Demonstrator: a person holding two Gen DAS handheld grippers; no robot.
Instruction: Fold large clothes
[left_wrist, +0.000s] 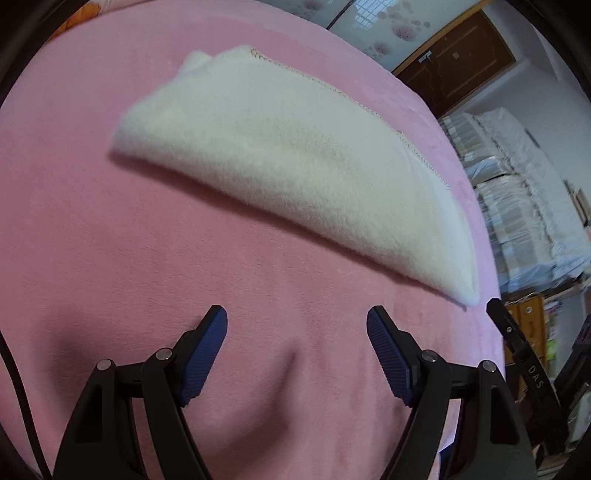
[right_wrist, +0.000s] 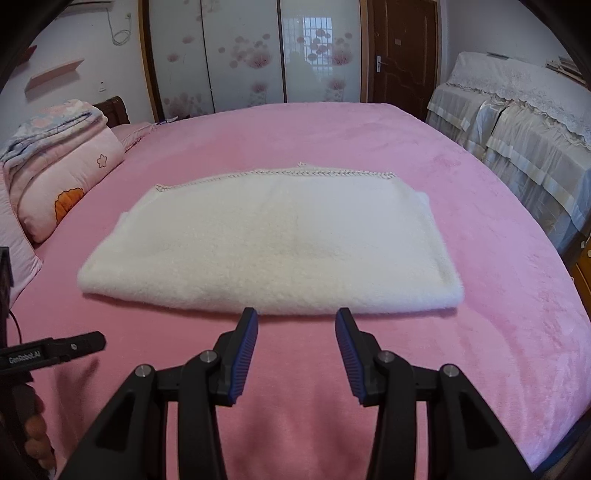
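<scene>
A white fleecy garment (right_wrist: 269, 240) lies folded into a flat rectangle on the pink bed cover (right_wrist: 480, 258), its stitched edge on the far side. My right gripper (right_wrist: 296, 316) hovers just short of its near folded edge, jaws parted with nothing between them. In the left wrist view the same garment (left_wrist: 288, 166) runs diagonally across the cover (left_wrist: 110, 258). My left gripper (left_wrist: 296, 319) is open wide over bare cover, well clear of the cloth. The left gripper's finger (right_wrist: 77, 343) pokes in at the right wrist view's left edge.
A stack of folded pink quilts (right_wrist: 62, 162) sits at the bed's left. A sofa under white lace covers (right_wrist: 517, 147) stands along the right side. Wardrobe doors (right_wrist: 251, 51) and a brown door (right_wrist: 402, 55) lie beyond the bed. A hand (right_wrist: 35, 435) shows at lower left.
</scene>
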